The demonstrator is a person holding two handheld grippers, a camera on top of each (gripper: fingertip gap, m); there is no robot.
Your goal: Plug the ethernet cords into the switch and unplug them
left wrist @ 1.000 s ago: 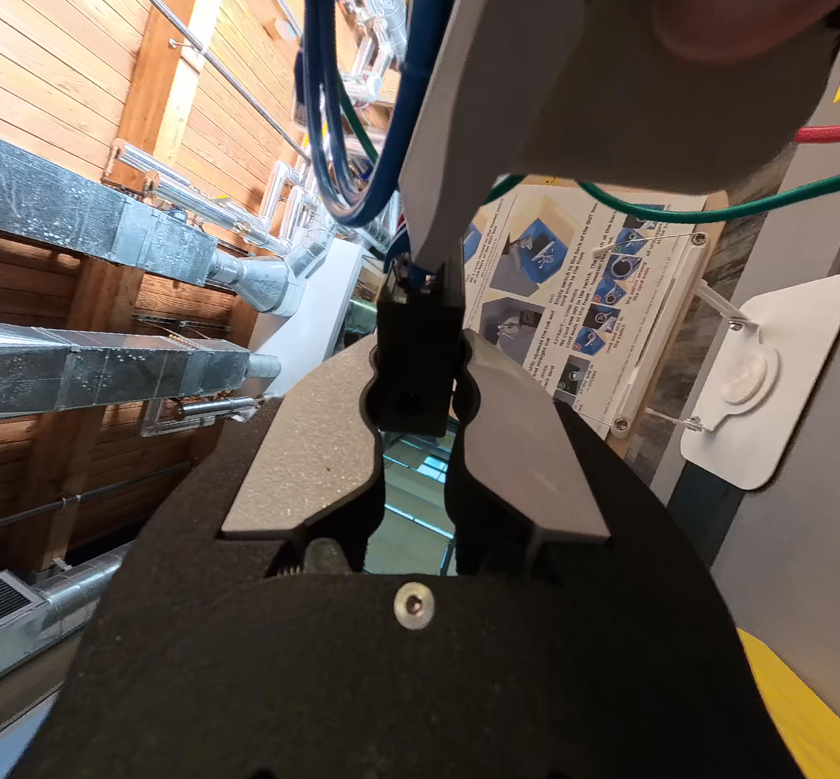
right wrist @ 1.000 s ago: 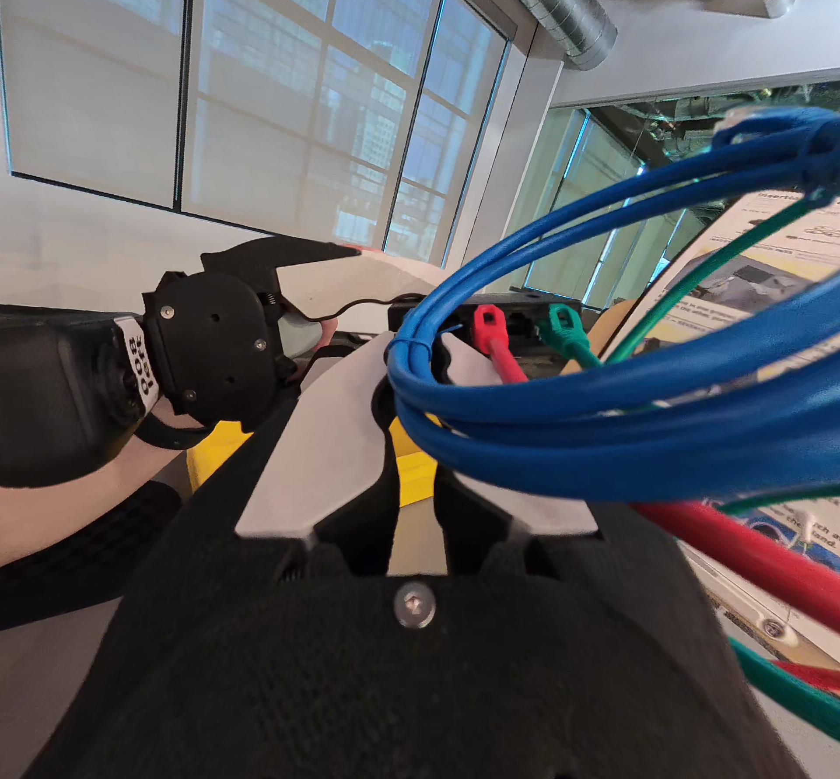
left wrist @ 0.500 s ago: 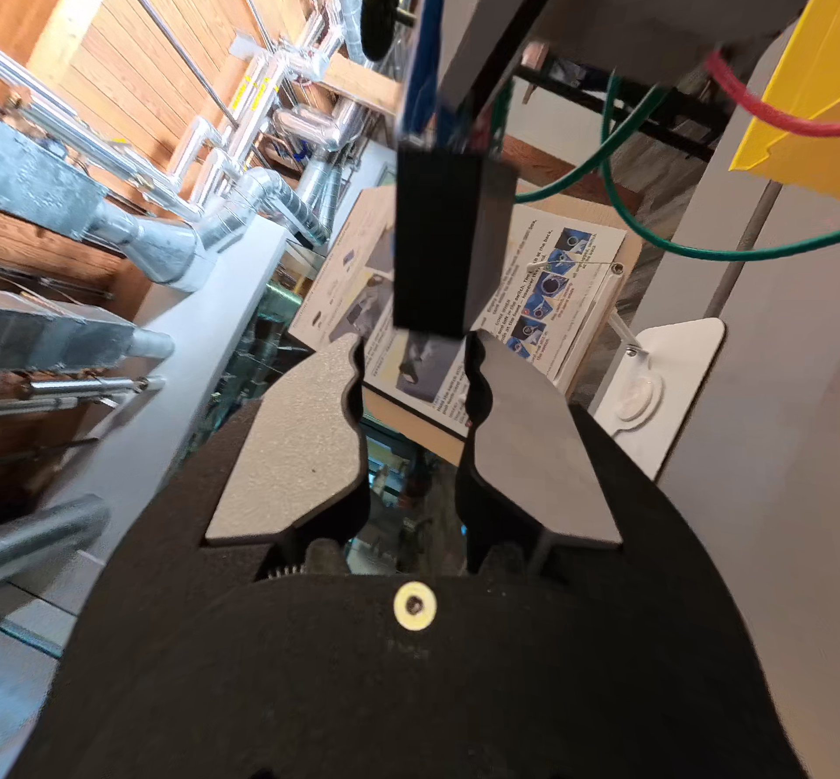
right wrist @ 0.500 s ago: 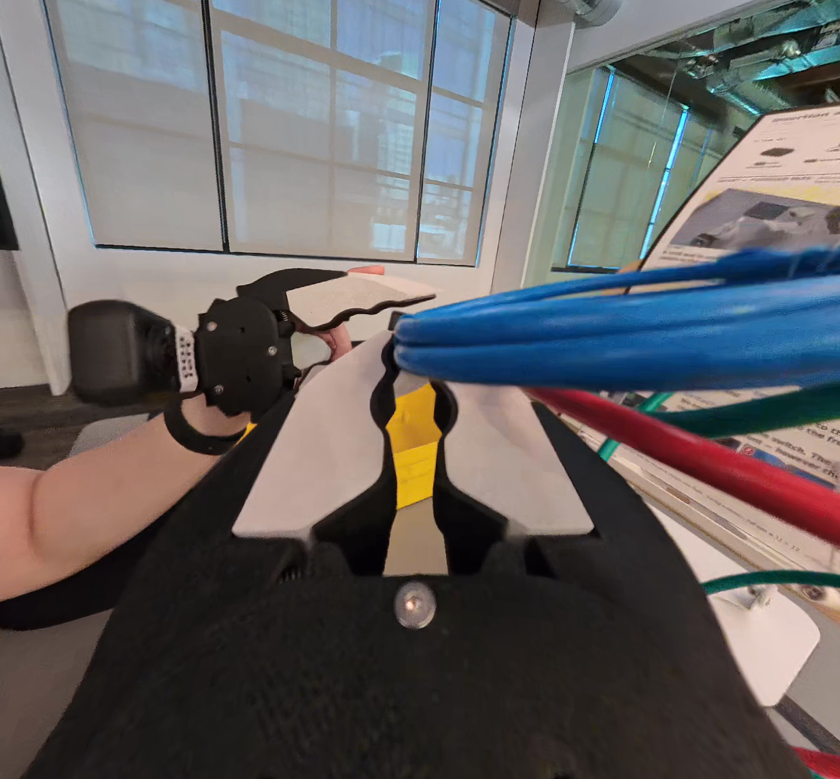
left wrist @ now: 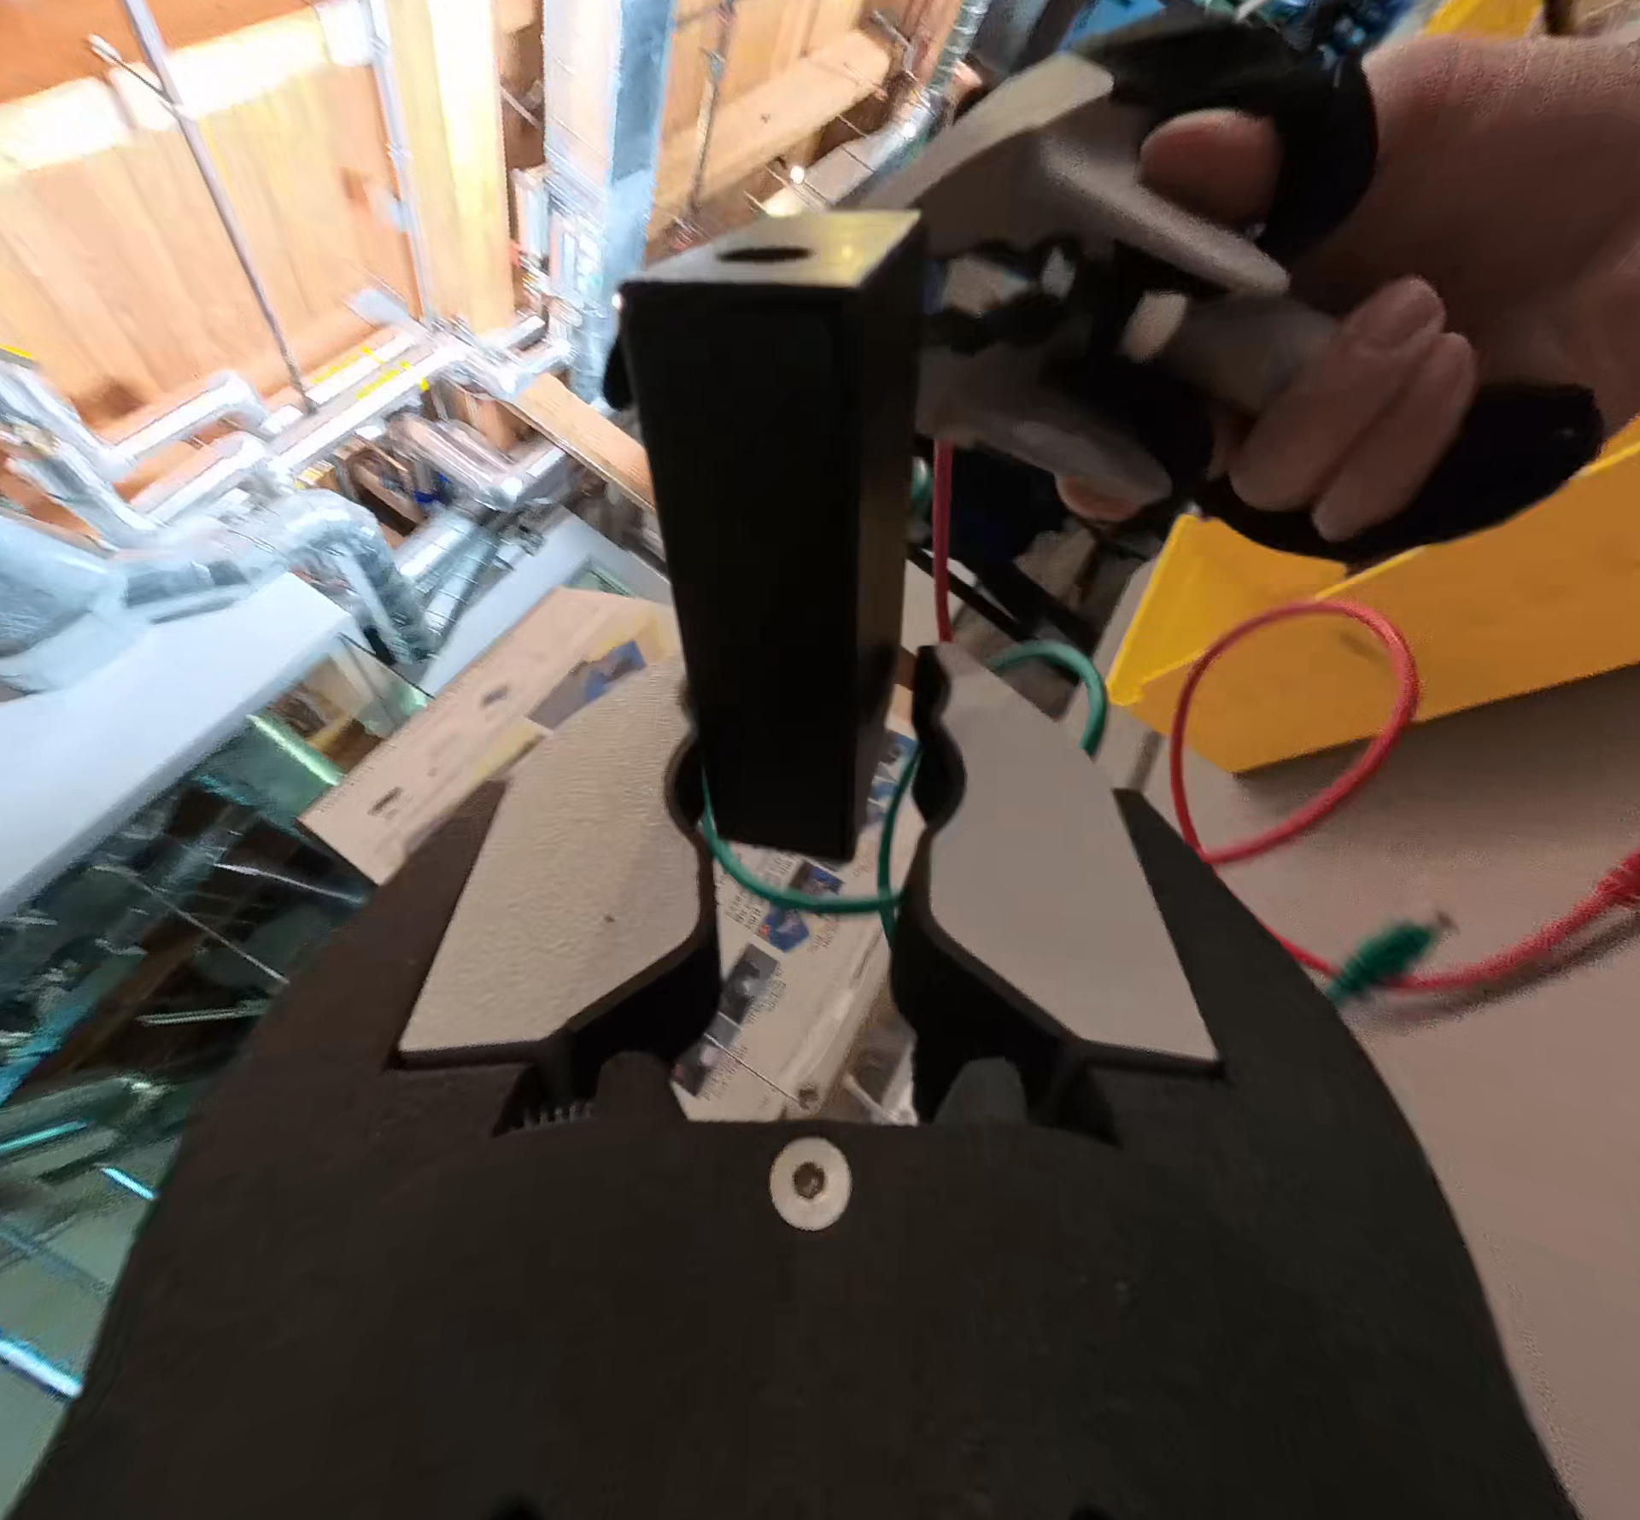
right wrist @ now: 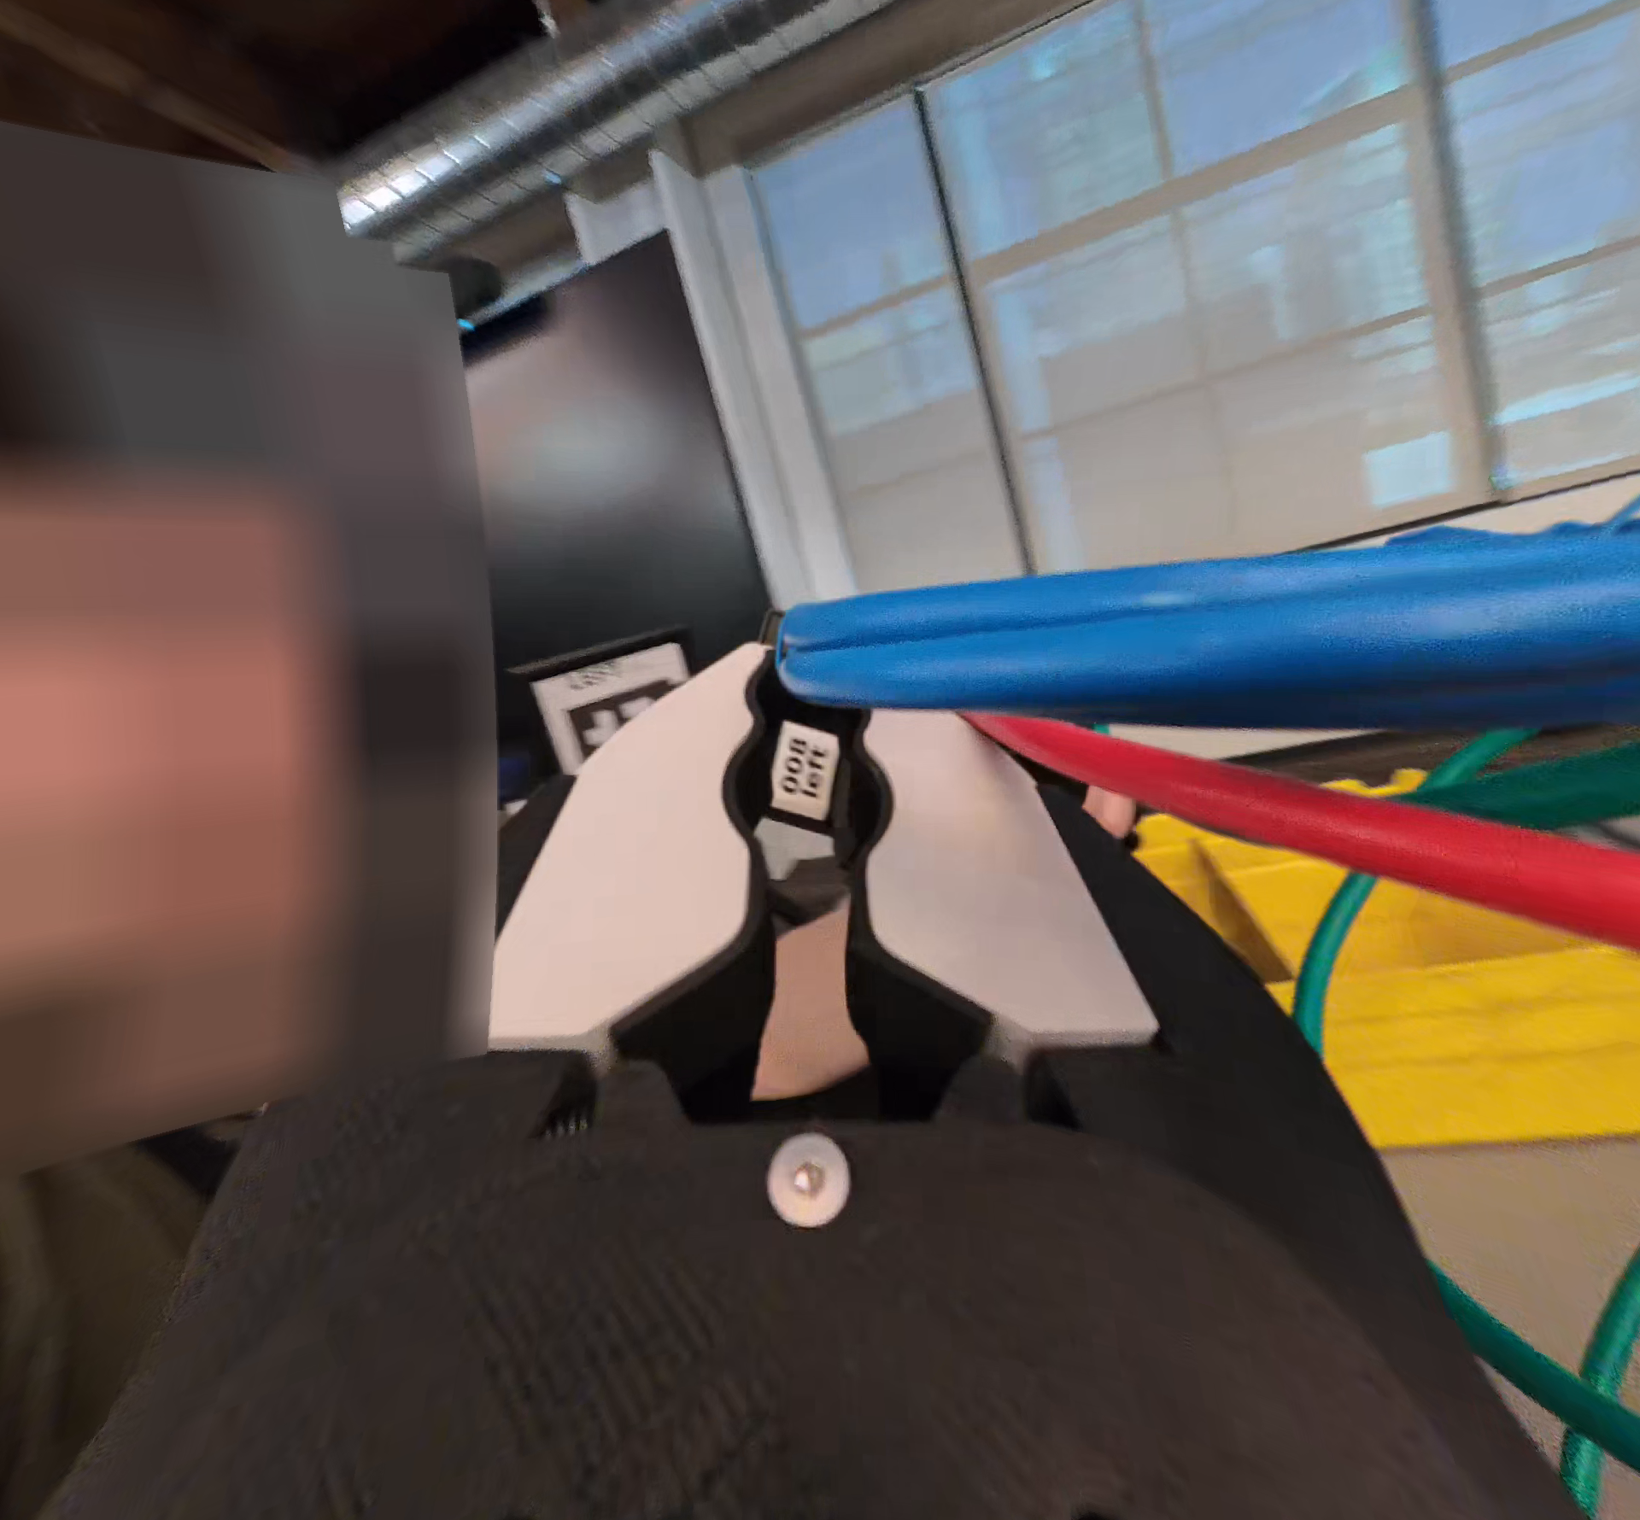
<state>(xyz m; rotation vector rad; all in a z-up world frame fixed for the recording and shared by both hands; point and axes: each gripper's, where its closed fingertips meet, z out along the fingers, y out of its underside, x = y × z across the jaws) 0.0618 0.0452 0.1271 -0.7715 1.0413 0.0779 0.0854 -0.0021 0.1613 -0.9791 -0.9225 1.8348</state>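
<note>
The black switch (left wrist: 772, 546) stands upright in the left wrist view, its lower end between the fingers of my left gripper (left wrist: 803, 732). The fingers stand apart, with a thin gap on the right. My right gripper (left wrist: 985, 306) is at the switch's upper right side, held by a hand. In the right wrist view my right gripper (right wrist: 808, 679) is shut on the end of the blue cord bundle (right wrist: 1242, 661). The red cord (left wrist: 1287, 723) and green cord (left wrist: 799, 901) loop on the table, their plugs (left wrist: 1384, 954) lying loose.
A yellow bin (left wrist: 1420, 635) stands on the grey table (left wrist: 1420, 1211) to the right. An instruction sheet (left wrist: 772, 989) lies under the left gripper. In the right wrist view the red cord (right wrist: 1331, 821) and green cord (right wrist: 1322, 945) hang across the right side. One gripper's finger ends stand about 6 cm off the other's.
My left gripper let go of the switch and opened; the switch's lower end now sits between its fingers again. My right gripper kept the blue cord and swung round. The red and green plugs are now loose.
</note>
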